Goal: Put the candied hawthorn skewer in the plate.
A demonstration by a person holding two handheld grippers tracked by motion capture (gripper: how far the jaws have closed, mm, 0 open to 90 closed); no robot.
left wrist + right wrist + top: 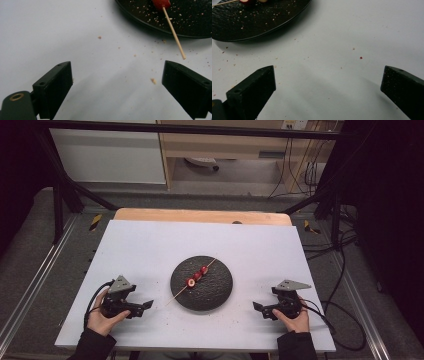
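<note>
Lying on plate [220, 292] betw. both grippers — skewer [195, 277] untouched, L [148, 305] & R [256, 307] jaws spread, empty.

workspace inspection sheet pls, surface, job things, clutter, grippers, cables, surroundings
surface: white board on a wooden table, dotted with fine crumbs near the plate
job's things: black round plate mid-board; a wooden skewer lies across it with three red fruit pieces threaded on, its bare end jutting past the plate's rim toward the left gripper
clutter: nothing seen apart from the crumbs
grippers: left gripper open, nothing between its jaws, resting left of the plate; right gripper open, also holding nothing, right of the plate
cables: one black cable trails from the left gripper, another from the right
surroundings: dark metal frame, grey floor, wooden cabinet behind with wires hanging
</note>
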